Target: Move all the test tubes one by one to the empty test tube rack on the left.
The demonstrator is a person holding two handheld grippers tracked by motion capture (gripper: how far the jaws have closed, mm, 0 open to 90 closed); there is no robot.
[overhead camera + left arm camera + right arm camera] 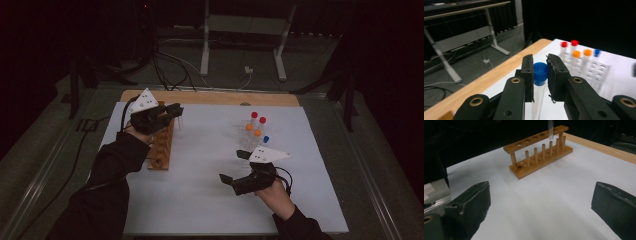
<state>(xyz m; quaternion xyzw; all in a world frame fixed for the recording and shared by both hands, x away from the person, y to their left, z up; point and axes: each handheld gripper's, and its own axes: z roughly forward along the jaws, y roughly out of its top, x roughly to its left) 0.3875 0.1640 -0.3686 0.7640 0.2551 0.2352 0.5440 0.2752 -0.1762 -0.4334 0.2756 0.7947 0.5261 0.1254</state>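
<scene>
The left gripper (172, 111) is clamped on a clear plastic test tube with a blue screw cap (540, 72), its two black jaws pinching the tube just under the cap. In the high view this gripper hovers over the far end of the long wooden test-tube rack (162, 145), which stands on the white-covered table (210, 190). In the right gripper view the tube's clear lower end (550, 130) hangs just above the far holes of that rack (541, 151), not touching it. To the right of the rack, well apart from it, stands a clear plastic rack of tubes with red, orange and blue caps (255, 131). The right gripper (234, 167) sits nearer the person than that clear rack, its jaws spread wide with nothing between them.
</scene>
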